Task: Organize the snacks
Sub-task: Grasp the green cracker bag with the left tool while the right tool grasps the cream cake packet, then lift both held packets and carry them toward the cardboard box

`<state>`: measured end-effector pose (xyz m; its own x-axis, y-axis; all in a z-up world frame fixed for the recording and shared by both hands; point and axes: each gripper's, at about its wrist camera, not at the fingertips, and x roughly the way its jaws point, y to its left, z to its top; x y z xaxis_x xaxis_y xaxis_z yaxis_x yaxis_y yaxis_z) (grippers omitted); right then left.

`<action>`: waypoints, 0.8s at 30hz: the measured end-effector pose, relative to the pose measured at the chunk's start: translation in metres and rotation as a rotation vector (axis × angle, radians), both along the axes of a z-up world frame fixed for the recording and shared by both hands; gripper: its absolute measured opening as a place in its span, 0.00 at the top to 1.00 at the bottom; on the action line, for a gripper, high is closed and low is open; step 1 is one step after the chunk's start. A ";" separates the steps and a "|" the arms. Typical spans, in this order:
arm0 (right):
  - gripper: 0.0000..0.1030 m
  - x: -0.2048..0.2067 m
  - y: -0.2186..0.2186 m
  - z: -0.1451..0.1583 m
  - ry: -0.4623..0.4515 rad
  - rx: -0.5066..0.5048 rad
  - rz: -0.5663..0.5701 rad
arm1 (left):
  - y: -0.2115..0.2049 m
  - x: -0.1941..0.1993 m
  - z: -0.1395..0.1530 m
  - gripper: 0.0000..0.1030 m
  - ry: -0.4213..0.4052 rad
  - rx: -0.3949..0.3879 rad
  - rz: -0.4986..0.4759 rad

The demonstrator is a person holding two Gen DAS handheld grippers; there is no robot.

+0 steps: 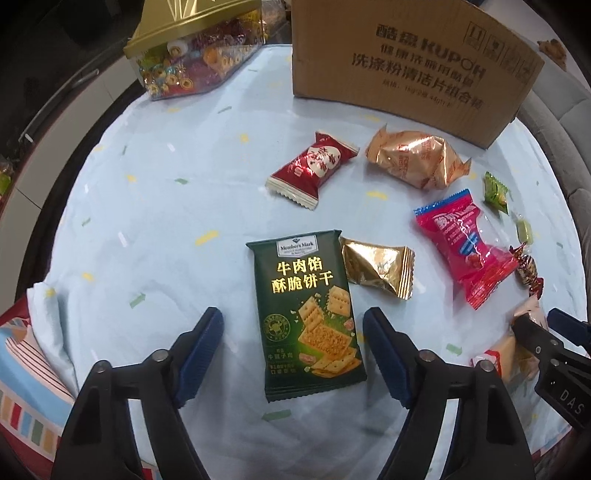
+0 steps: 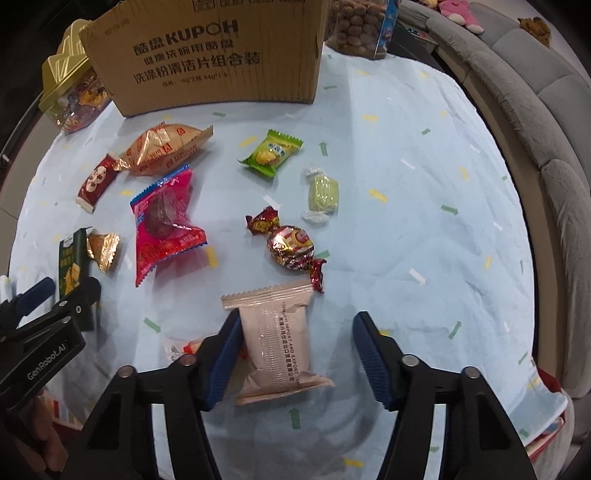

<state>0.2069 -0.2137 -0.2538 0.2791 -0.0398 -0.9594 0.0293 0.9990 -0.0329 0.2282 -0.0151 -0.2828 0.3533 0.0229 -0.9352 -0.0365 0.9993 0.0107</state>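
Two open claws are lowered over the tabletop [image 1: 147, 206], the left claw [image 1: 293, 332] astride a green pack [image 1: 306, 317], the right claw [image 2: 293, 334] astride a pink pack [image 2: 277, 339], apparently for sorting into the box [image 2: 207, 55].

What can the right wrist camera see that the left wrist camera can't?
Only the right wrist view shows the grey sofa and the jar of round snacks. Only the left wrist view shows the striped cloth at the table's edge. Both show the cardboard box, the green cracker pack and the pink packet.
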 end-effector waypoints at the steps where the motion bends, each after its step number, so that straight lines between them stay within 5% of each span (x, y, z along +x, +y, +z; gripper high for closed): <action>1: 0.49 0.000 -0.001 -0.001 0.003 0.003 -0.001 | 0.000 0.000 0.000 0.24 -0.002 0.003 -0.003; 5: 0.66 -0.002 -0.003 -0.003 0.001 0.028 -0.005 | -0.003 -0.002 0.001 0.40 -0.017 -0.009 -0.026; 8: 0.68 -0.003 -0.005 -0.003 -0.009 0.043 -0.013 | -0.008 -0.006 0.006 0.55 -0.022 -0.016 -0.044; 24: 0.70 -0.015 -0.012 0.029 -0.082 0.056 0.000 | -0.009 -0.029 0.039 0.58 -0.077 -0.016 -0.075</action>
<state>0.1916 -0.2257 -0.2250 0.3571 0.0136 -0.9340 0.0299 0.9992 0.0259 0.1993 -0.0243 -0.2434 0.4242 -0.0216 -0.9053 0.0387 0.9992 -0.0057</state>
